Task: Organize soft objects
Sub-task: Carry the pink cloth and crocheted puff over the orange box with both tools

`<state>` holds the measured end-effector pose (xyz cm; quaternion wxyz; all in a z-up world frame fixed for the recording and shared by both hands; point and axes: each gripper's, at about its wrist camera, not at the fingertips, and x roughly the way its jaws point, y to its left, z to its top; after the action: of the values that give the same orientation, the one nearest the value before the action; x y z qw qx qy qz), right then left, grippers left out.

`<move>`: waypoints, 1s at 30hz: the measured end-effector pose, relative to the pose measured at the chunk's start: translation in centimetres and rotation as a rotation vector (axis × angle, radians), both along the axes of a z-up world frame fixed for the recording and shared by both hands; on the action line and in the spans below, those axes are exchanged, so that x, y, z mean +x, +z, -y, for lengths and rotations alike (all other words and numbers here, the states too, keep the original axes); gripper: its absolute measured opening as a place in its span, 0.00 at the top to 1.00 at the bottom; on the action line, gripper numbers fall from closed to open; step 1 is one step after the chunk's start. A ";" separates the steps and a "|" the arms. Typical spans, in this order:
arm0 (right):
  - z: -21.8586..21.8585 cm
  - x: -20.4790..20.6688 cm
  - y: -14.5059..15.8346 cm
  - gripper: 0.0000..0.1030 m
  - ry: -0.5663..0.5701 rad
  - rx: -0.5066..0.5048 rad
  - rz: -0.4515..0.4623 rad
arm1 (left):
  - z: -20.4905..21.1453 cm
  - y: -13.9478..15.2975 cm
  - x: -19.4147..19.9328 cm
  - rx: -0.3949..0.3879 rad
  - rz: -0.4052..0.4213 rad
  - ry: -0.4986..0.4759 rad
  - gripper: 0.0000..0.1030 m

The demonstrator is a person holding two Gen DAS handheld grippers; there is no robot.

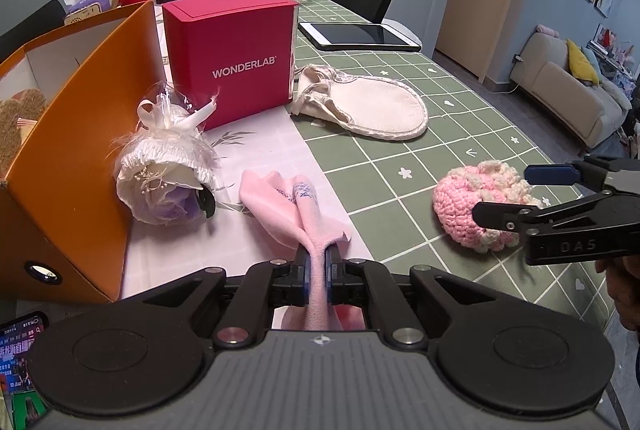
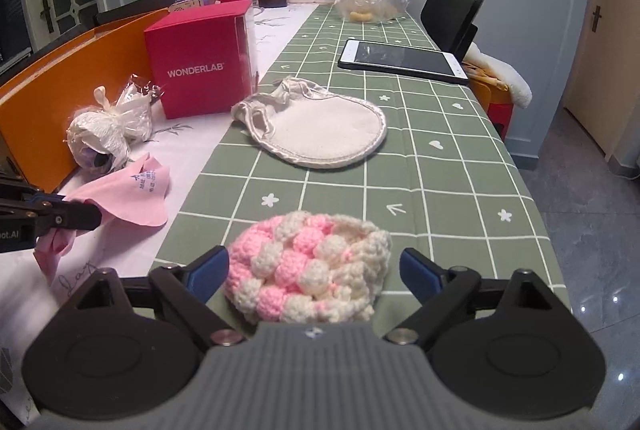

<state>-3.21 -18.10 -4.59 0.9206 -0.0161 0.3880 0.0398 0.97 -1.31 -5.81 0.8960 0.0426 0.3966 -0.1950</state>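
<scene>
I have the pink cloth (image 1: 296, 206) pinched at one bunched corner between the jaws of my left gripper (image 1: 317, 262), which are clenched on it; the rest fans out ahead of the jaws and lies on the white part of the surface (image 1: 256, 150). Gripping at a gathered corner lets the cloth hang as one piece when I lift it, I judge, rather than trailing open.

My right gripper (image 2: 314, 266) is spread wide, jaws released, with the pink and cream crocheted piece (image 2: 312, 270) sitting between them on the green checked cloth (image 2: 440, 170). The blue pads (image 2: 212, 266) stand on either side of it, apparently not yet pressing in. It looks squashy, so I expect it to compress a good deal before the grip feels firm.

Ahead of the left jaws and to their left lies a white ruffled bundle (image 1: 168, 166) with a ribbon, right beside the orange box (image 1: 80, 118), whose open top suggests it is where the soft things go. Further ahead stands the red WONDERLAB box (image 1: 232, 58), and to its right the cream mitt (image 1: 372, 106) lies flat, untouched. A tablet (image 1: 360, 36) rests well beyond it.
</scene>
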 end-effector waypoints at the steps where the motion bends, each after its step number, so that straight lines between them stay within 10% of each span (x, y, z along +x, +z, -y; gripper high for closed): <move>1: -0.2 0.3 -0.1 0.12 0.003 -0.003 -0.007 | 0.0 0.0 0.0 -0.001 0.000 0.000 0.94; 5: -0.9 1.2 -1.0 0.15 0.008 -0.017 -0.041 | -0.1 -0.1 0.1 -0.004 -0.003 0.000 0.93; 12: -1.2 0.6 -0.5 0.54 0.010 0.023 -0.033 | -0.6 0.2 0.0 -0.016 0.001 0.012 0.94; 30: -5.0 -0.2 8.0 0.55 0.141 0.049 0.131 | -2.0 7.3 -1.5 -0.114 0.176 -0.014 0.94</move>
<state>-3.41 -13.10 3.43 0.9391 -0.0236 0.3237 0.1128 -0.51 0.70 1.50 0.9269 0.0112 0.3044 -0.2193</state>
